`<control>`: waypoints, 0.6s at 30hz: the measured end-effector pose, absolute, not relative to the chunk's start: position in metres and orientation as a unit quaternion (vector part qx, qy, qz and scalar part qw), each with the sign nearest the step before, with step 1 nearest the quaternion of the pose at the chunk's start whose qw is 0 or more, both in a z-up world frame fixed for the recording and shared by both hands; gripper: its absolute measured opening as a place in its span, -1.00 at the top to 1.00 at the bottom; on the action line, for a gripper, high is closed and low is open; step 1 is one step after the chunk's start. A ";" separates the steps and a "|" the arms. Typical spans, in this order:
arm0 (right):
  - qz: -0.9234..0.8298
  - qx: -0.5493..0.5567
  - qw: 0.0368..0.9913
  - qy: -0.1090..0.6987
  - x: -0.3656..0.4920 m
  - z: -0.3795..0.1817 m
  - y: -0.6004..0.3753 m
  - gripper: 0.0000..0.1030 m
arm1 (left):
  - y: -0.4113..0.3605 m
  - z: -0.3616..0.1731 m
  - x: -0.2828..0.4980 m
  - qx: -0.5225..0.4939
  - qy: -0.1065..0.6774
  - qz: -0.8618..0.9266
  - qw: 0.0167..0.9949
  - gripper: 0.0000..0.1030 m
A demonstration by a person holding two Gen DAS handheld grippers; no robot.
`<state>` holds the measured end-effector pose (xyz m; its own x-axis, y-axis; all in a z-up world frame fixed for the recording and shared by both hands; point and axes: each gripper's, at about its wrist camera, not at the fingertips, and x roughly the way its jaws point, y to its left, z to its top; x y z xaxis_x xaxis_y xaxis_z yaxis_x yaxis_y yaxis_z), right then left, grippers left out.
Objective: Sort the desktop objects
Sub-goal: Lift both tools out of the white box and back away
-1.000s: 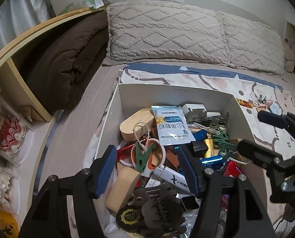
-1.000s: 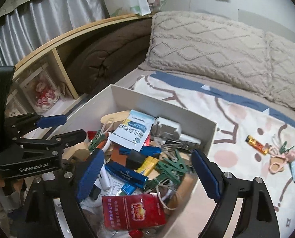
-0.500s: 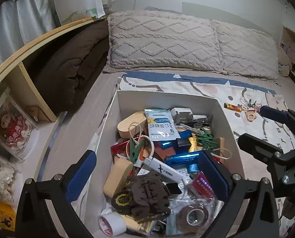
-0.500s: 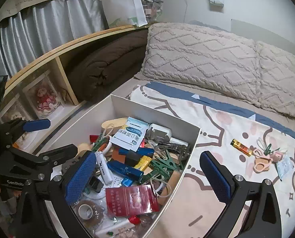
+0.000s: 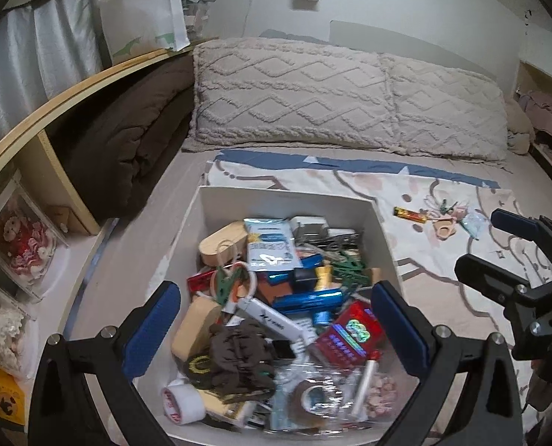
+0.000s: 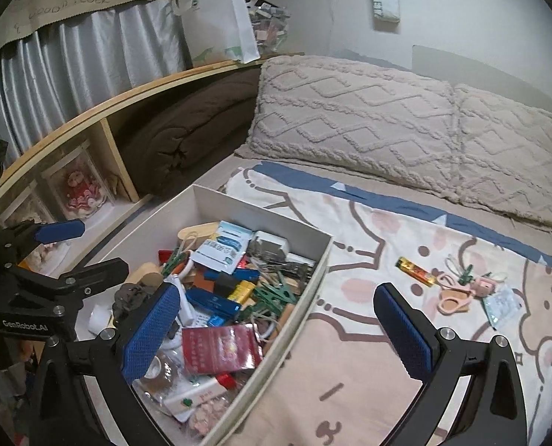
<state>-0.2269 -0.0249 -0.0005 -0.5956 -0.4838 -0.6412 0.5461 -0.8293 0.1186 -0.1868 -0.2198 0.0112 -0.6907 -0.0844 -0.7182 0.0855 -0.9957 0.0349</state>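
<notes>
A white cardboard box (image 5: 276,200) (image 6: 261,215) sits on the bed, heaped with small items: a blue-white sachet (image 5: 272,245), a brown hair claw (image 5: 238,353), a red packet (image 5: 350,334) (image 6: 220,345), tape rolls, green clips, a blue metallic tube (image 5: 305,299). My left gripper (image 5: 276,327) hangs wide open above the box's near half, holding nothing. My right gripper (image 6: 276,330) is wide open too, over the box's right wall, and also shows at the right of the left wrist view (image 5: 495,241). On the printed sheet right of the box lie a gold-red wrapper (image 6: 417,269), pink scissors (image 6: 454,301) and a small clear packet (image 6: 502,306).
Two beige textured pillows (image 5: 313,100) lie across the head of the bed. A folded brown blanket (image 5: 127,141) fills the wooden shelf on the left, with clear doll cases (image 5: 26,245) below it. A white paper bag (image 6: 220,26) stands on the shelf top.
Both grippers have opened wider and pulled up and back from the box, so more of the box and bed shows. The box contents have not moved.
</notes>
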 end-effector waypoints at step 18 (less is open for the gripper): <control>-0.910 0.321 0.258 0.046 -0.205 0.029 0.051 -1.00 | -0.156 0.037 -0.182 0.368 0.009 -0.930 0.002 -1.00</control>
<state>-0.2053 0.0514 0.0293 -0.6601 -0.4410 -0.6081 0.4998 -0.8622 0.0828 -0.1818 -0.1563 0.0373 -0.7285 0.0034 -0.6850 0.0099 -0.9998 -0.0155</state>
